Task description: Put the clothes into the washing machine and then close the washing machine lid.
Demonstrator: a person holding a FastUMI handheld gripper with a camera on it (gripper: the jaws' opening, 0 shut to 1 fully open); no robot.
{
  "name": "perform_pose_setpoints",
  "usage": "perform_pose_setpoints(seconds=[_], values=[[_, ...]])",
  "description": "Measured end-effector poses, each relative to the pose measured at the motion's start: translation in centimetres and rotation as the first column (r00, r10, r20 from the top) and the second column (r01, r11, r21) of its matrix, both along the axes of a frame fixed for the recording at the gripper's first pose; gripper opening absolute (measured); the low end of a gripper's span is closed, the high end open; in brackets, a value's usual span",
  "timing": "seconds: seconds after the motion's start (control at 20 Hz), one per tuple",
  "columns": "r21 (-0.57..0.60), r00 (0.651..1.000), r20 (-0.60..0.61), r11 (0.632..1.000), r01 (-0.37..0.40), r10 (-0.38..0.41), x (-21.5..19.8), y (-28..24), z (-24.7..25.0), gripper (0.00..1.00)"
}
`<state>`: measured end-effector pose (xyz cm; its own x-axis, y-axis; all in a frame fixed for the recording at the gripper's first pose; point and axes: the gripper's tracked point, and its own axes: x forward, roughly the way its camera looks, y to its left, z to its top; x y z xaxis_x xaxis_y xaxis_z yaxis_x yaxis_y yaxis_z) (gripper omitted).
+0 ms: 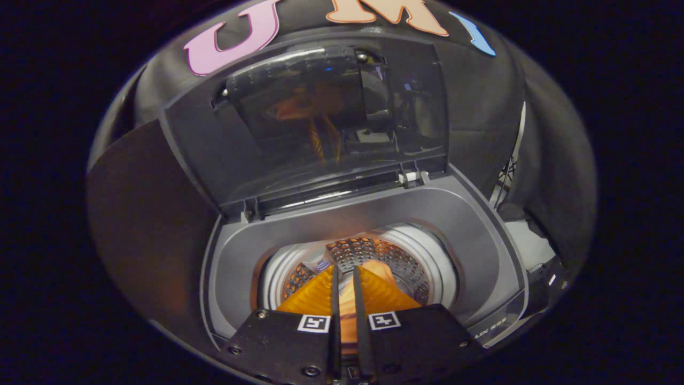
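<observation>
Washer (481, 224) top-loading, grey deck, seen from above. Lid (320, 117) raised upright behind the opening, clear panel reflecting orange. Drum (385, 256) open below, perforated wall lit orange. Tool (344, 291) poised over the drum mouth, fingers drawn narrow, pinching a fold of orange cloth (346, 310) between them; the cloth hangs at the opening, above the drum.

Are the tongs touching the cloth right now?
Touching. The gripper view shows the tongs nearly shut with the orange cloth pinched in the narrow gap, over the drum.
</observation>
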<state>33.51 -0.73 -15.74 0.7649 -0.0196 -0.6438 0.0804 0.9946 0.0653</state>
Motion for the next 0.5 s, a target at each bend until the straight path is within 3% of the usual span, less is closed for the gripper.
perform_pose_setpoints(seconds=[0.45,0.5], values=[[-0.054,0.995,0.102,0.998,0.026,-0.020,-1.5,-1.1,7.6,0.60],[-0.068,0.992,0.120,0.997,0.043,-0.035,-1.6,-1.5,8.6,0.72]])
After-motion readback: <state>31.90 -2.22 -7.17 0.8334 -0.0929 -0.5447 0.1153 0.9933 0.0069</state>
